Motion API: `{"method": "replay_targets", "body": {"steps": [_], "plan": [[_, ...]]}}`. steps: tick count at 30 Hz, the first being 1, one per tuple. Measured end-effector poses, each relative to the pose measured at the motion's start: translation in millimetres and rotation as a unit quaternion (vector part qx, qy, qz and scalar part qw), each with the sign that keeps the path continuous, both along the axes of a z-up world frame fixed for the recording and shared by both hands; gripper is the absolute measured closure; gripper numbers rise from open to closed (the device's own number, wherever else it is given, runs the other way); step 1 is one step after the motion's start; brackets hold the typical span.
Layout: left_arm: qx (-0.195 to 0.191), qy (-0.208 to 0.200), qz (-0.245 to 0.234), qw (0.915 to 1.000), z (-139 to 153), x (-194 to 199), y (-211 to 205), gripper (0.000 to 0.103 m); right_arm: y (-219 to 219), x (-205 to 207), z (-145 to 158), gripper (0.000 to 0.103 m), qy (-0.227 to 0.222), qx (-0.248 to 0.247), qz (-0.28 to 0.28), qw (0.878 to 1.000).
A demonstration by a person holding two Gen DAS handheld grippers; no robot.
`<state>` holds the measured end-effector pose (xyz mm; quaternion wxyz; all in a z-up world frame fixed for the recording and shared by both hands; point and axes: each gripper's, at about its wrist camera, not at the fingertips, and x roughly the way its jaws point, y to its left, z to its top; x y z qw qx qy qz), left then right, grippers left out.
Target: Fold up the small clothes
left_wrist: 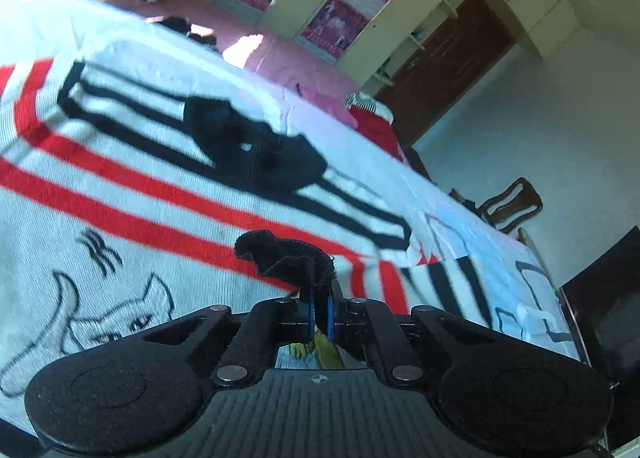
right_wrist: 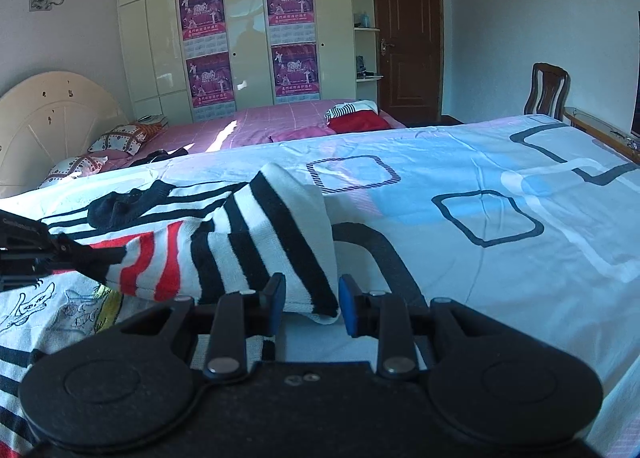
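A small white knit sweater point(left_wrist: 132, 194) with red and black stripes, a black collar and a cat drawing lies on the bed. My left gripper point(left_wrist: 320, 298) is shut on a black hem of the sweater point(left_wrist: 288, 258), pinched between its blue pads. In the right wrist view the left gripper point(right_wrist: 86, 256) holds the edge at the left, and a striped sleeve point(right_wrist: 264, 242) is folded over. My right gripper point(right_wrist: 312, 306) is open, its blue pads either side of the sleeve's cuff end.
The bed has a pale blue sheet point(right_wrist: 480, 186) with dark square outlines. Behind it a pink bed point(right_wrist: 280, 118) holds red clothes point(right_wrist: 360, 120) and pillows. A wooden chair point(right_wrist: 550, 92), a brown door point(right_wrist: 406, 38) and a wardrobe point(right_wrist: 240, 18) stand further back.
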<state>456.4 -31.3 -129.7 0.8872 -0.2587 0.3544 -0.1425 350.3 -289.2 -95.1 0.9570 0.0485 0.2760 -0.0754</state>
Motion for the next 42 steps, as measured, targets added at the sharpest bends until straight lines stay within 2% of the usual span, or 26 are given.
{"method": "replay_targets", "body": {"steps": [3, 6, 9, 12, 15, 20, 24, 29, 32, 37, 38, 39, 40, 42], "plan": [[0.009, -0.037, 0.011, 0.9992, 23.7, -3.4, 23.0, 0.098, 2.3, 2.3, 1.2, 0.073, -0.003, 0.005, 0.003, 1.000], [0.038, -0.056, 0.029, 0.9973, 35.6, -4.8, 60.9, 0.098, 9.6, 6.8, 1.1, 0.073, -0.004, 0.011, 0.008, 1.000], [0.066, -0.041, 0.045, 0.9959, 24.8, -5.7, 91.5, 0.098, 18.2, 13.0, -2.6, 0.074, 0.000, 0.015, 0.017, 1.000], [0.093, -0.019, 0.045, 0.9945, 3.9, -4.5, 103.3, 0.098, 24.8, 22.7, -10.0, 0.074, 0.010, 0.022, 0.019, 1.000], [0.092, -0.005, 0.051, 0.9944, -10.6, -5.1, 109.2, 0.098, 27.4, 32.5, -15.6, 0.074, 0.018, 0.022, 0.022, 0.999], [0.102, -0.011, 0.047, 0.9935, -14.3, -8.7, 103.3, 0.098, 23.4, 48.1, -33.9, 0.074, 0.059, 0.019, 0.024, 0.998], [0.107, -0.005, 0.043, 0.9933, -19.8, -8.4, 100.4, 0.098, 11.2, 56.7, -14.7, 0.072, 0.000, 0.039, 0.041, 0.998], [0.094, -0.014, 0.062, 0.9935, -25.3, -12.0, 100.7, 0.098, -25.8, 119.3, -8.4, 0.071, -0.027, 0.108, 0.065, 0.992], [0.087, -0.013, 0.078, 0.9930, -30.4, -12.7, 97.9, 0.098, -47.2, 159.5, -20.6, 0.070, -0.011, 0.158, 0.088, 0.984], [0.081, -0.014, 0.100, 0.9916, -34.3, -12.3, 93.6, 0.098, -64.9, 199.8, -44.3, 0.062, 0.022, 0.205, 0.107, 0.973], [0.082, -0.015, 0.101, 0.9913, -34.5, -11.9, 93.4, 0.098, -65.5, 204.0, -48.7, 0.068, 0.031, 0.216, 0.112, 0.969], [0.084, -0.017, 0.103, 0.9910, -34.0, -12.0, 93.1, 0.098, -65.2, 206.0, -50.6, 0.082, 0.036, 0.223, 0.127, 0.966], [0.088, -0.028, 0.111, 0.9895, -31.2, -14.3, 92.8, 0.098, -61.0, 204.1, -47.6, 0.094, 0.032, 0.203, 0.130, 0.970], [0.117, -0.051, 0.135, 0.9827, -23.3, -18.7, 89.8, 0.098, -52.5, 195.5, -37.3, 0.094, 0.017, 0.160, 0.126, 0.979]]}}
